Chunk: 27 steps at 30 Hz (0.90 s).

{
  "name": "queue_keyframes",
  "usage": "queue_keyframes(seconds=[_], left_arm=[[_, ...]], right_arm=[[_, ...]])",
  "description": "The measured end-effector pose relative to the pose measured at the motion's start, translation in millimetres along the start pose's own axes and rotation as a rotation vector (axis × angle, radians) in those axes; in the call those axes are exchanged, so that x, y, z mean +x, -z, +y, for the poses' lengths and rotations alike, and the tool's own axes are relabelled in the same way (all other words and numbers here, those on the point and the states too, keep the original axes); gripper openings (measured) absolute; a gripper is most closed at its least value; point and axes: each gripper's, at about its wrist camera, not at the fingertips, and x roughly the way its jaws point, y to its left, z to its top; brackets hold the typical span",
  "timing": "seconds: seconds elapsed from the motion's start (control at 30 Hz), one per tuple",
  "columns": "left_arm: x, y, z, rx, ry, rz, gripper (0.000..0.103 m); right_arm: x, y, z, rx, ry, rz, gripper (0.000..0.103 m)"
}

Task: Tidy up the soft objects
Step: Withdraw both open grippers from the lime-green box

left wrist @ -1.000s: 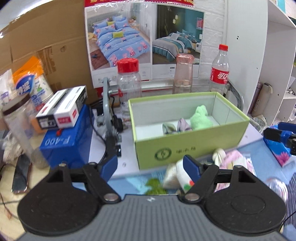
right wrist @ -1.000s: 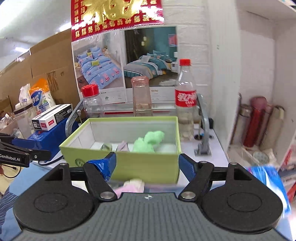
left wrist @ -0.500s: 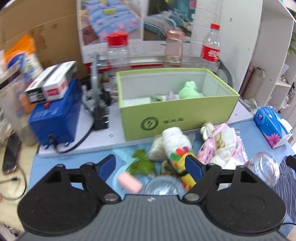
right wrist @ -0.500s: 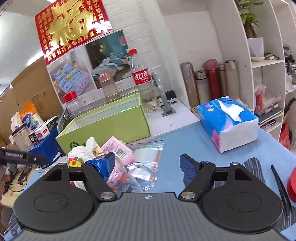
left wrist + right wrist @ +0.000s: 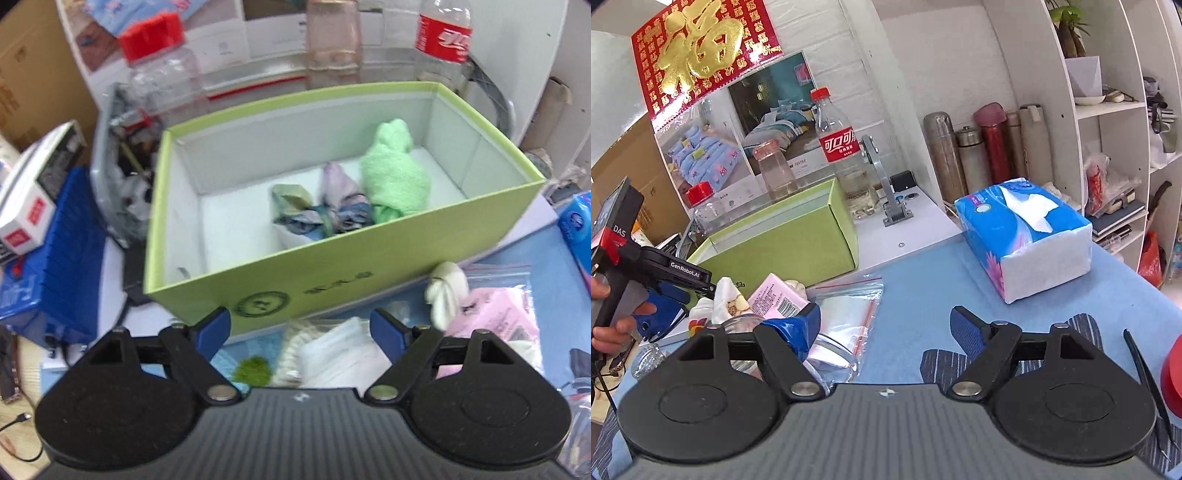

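Green card box [image 5: 369,273]: at twelve o'clock, already collecting a rolled green towel [image 5: 393,181].
Left gripper [image 5: 301,325]: wide, empty, above white folded cloth [image 5: 336,350], probably next.
Right gripper [image 5: 884,325]: wide, empty.

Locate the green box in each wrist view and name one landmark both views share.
Left wrist view: the green box fills the centre, open, with soft items inside.
Right wrist view: the green box sits left of centre, behind the pink packet.
Shared landmark: the red-labelled cola bottle behind the box.
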Motion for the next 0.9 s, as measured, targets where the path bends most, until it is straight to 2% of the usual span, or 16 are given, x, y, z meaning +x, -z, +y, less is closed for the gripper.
queue_keyframes(seconds=[0.07, 0.17, 0.27, 0.33, 0.6, 0.67, 0.73, 0.9], left_arm=[[5, -3, -6, 0.026, 0.010, 0.028, 0.084], [10, -6, -8, 0.007, 0.029, 0.064, 0.084], [4, -2, 0, -0.048, 0.188, 0.089, 0.084], [-3, 4, 2, -0.076, 0.250, 0.094, 0.084], [-36, 27, -17, 0.010, 0.250, 0.034, 0.085], [-45, 34, -16, 0.019, 0.273, 0.026, 0.086], [-56, 42, -15, 0.020, 0.317, 0.022, 0.095], [-93, 62, -21, 0.062, 0.369, -0.053, 0.097]], right_arm=[[3, 0, 0, 0.002, -0.005, 0.008, 0.064], [3, 0, 2, -0.004, -0.012, 0.007, 0.064], [0, 1, 3, -0.006, -0.013, 0.001, 0.064], [-3, 1, 2, 0.001, -0.010, -0.004, 0.064], [-17, -2, -2, 0.017, 0.005, -0.030, 0.064], [-19, -2, -3, 0.020, 0.006, -0.035, 0.064], [-19, -2, -4, 0.025, 0.009, -0.034, 0.064], [-16, -3, -8, 0.057, -0.004, -0.027, 0.064]])
